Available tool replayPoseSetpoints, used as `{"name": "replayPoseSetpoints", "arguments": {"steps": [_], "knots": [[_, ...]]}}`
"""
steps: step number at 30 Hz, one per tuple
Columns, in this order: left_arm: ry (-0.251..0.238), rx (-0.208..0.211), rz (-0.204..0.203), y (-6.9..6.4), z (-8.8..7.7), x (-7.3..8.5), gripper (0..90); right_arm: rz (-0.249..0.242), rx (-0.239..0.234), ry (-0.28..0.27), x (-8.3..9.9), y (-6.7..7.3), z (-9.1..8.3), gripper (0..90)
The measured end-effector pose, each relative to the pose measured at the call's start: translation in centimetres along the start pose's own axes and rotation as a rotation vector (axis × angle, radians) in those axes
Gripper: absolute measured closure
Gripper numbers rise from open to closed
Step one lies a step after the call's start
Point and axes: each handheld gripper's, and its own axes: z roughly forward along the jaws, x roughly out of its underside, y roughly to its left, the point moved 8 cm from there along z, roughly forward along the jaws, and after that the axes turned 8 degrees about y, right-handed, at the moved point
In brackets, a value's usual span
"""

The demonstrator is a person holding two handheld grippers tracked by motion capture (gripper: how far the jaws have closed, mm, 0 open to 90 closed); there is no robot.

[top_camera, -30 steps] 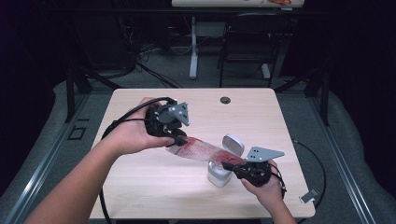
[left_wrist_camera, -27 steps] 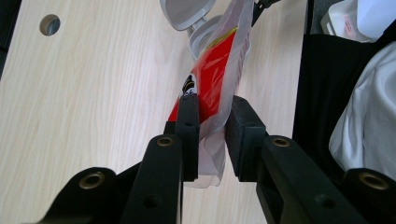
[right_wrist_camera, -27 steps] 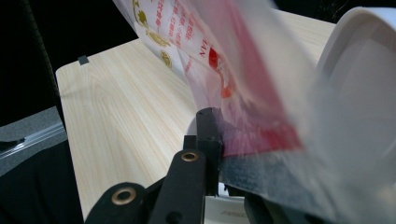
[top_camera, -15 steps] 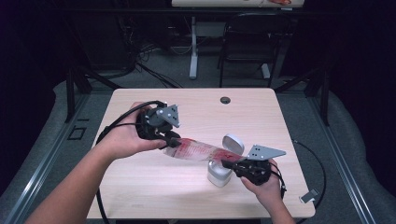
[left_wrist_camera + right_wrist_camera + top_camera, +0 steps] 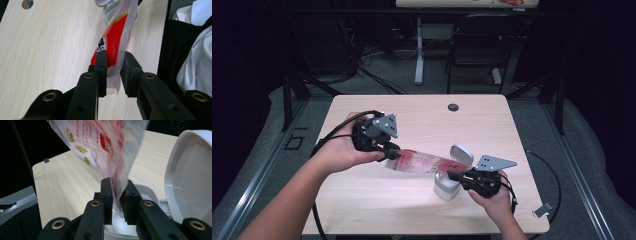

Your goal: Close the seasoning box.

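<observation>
Red and clear plastic, a printed pouch (image 5: 419, 162) hangs stretched between my two tongs above the pale wooden counter (image 5: 377, 200). My left tongs (image 5: 393, 152) pinch one end of it: in the left gripper view the pouch (image 5: 113, 42) runs up and away from between the black jaws, the left pad flat against its red face and the right pad against its clear edge, so that end is held fast. My right tongs (image 5: 454, 176) have the other end. In the right gripper view the pouch (image 5: 105, 142) rises from between the jaws, which have just been opening; its lower edge sits in the narrow gap between them, and I cannot tell whether the pads press on it or merely flank it.

Just below and beyond my right tongs stands a white bin (image 5: 446, 186) with its hinged lid (image 5: 461, 154) flipped up. In the right gripper view the lid (image 5: 190, 175) stands upright to the right of the jaws, and the bin's open mouth lies directly beneath their tips. Far beyond both tongs, near the counter's back edge, is a small round cable hole (image 5: 453, 107).
</observation>
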Motion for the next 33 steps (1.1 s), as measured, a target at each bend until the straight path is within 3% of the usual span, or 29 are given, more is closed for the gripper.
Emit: {"name": "replayPoseSetpoints", "arguments": {"steps": [33], "knots": [[-0.025, 0.005, -0.029, 0.4, 1.1, 1.5, 75.6, -0.002, 0.005, -0.019, -0.5, 0.3, -0.4, 86.9]]}}
